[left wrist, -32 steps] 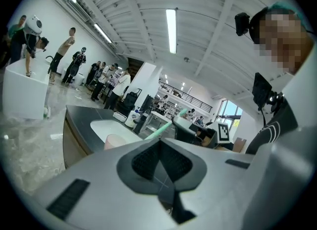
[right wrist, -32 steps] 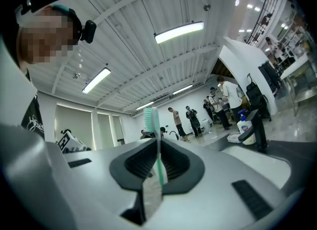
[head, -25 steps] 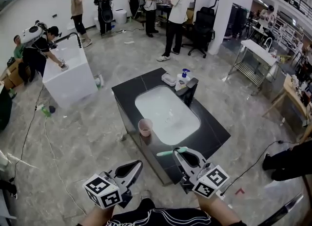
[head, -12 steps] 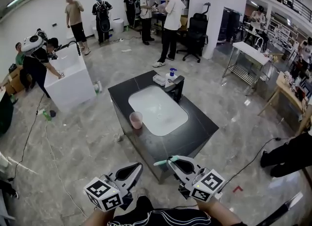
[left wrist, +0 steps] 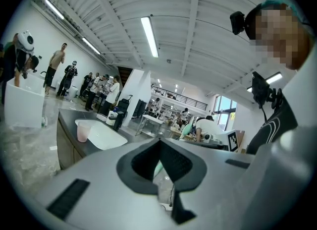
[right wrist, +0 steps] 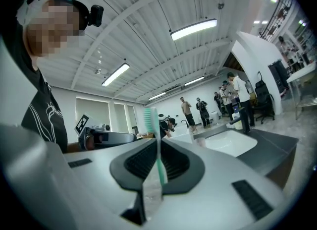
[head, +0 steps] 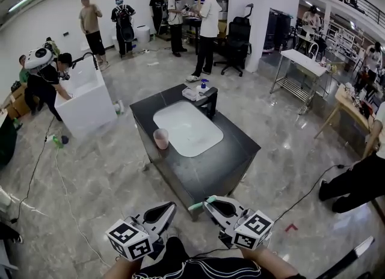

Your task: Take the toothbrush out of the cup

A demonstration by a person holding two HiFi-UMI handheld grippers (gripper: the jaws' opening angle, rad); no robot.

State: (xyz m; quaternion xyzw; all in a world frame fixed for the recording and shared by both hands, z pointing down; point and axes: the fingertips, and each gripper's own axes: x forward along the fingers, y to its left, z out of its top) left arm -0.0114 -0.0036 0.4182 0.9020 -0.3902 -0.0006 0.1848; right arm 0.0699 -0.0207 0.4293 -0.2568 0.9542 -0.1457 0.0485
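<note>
Toothbrush: the green toothbrush [head: 198, 204] is out of the pink cup [head: 160, 138]. It is carried crosswise in the right gripper [head: 209, 202], with its long end pointing toward 9 o'clock in the head view.
Right fingers: clamped on the toothbrush handle. In the right gripper view the toothbrush [right wrist: 157, 147] stands between the pads with its bristle head poking up past them.
Left fingers: the left gripper [head: 171, 207] has its tips together on nothing and sits just beside the right one, at its 9 o'clock.
Handling: it looks light and stiff, a slim, smooth plastic stick that could swivel or slip in a loose pinch. The bristles are soft and give no hold.
Where to hold: on the handle, below the head and square across the pads, as it is held now.
Cup: upright on the dark counter [head: 231, 163], at the 9 o'clock edge of the white basin [head: 186, 128].
Change: a second ago both grippers hung over the counter's near edge. Now the counter lies well apart toward 12 o'clock with bare floor between, the cup has not moved on it, and the grip on the toothbrush is unchanged.
</note>
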